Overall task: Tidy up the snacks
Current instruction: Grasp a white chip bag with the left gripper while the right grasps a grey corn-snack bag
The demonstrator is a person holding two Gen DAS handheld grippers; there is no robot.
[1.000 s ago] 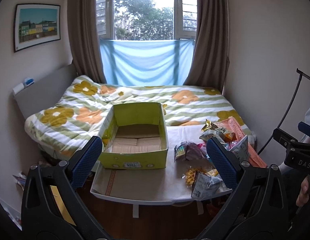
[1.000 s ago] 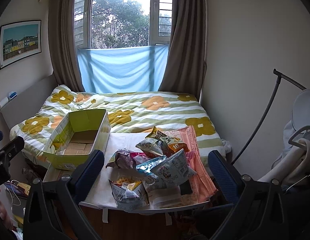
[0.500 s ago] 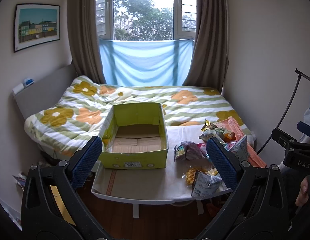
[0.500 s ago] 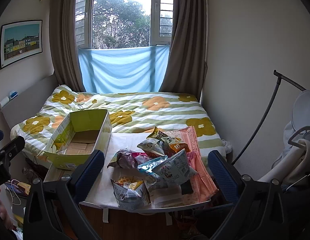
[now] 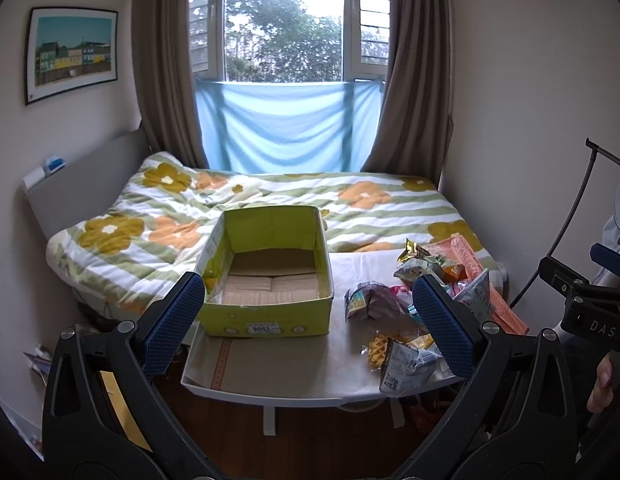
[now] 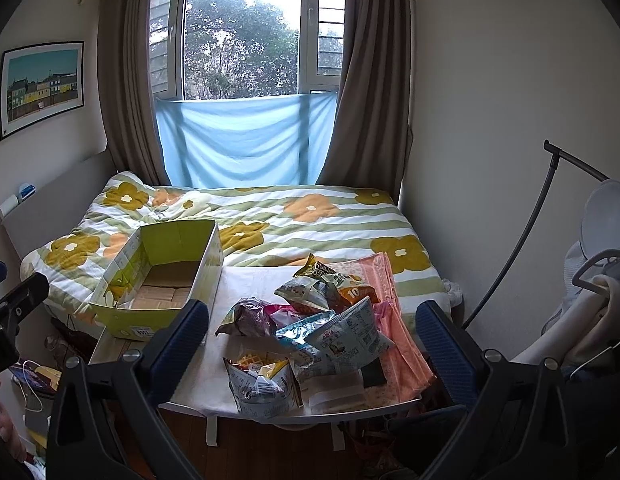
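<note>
An open yellow-green cardboard box [image 5: 269,316] stands on the left of a small white table [image 5: 293,364]; it also shows in the right wrist view [image 6: 149,320]. A pile of snack bags [image 6: 310,328] lies on the table's right half, with a purple bag [image 5: 370,300] and a waffle pack [image 5: 380,350] among them. My left gripper [image 5: 310,332] is open and empty, held back from the table's front edge. My right gripper [image 6: 314,344] is open and empty, held in front of the snack pile.
A bed with a flowered quilt [image 5: 269,208] lies right behind the table. A pink cloth [image 6: 394,344] lies under the snacks at the table's right edge. A stand with a curved black rod [image 6: 530,232] is at the right. Clutter lies on the wooden floor at the left [image 6: 33,376].
Both views have shifted only slightly; the right gripper has drifted a little towards the snack pile. Both grippers stay open and nothing on the table has moved.
</note>
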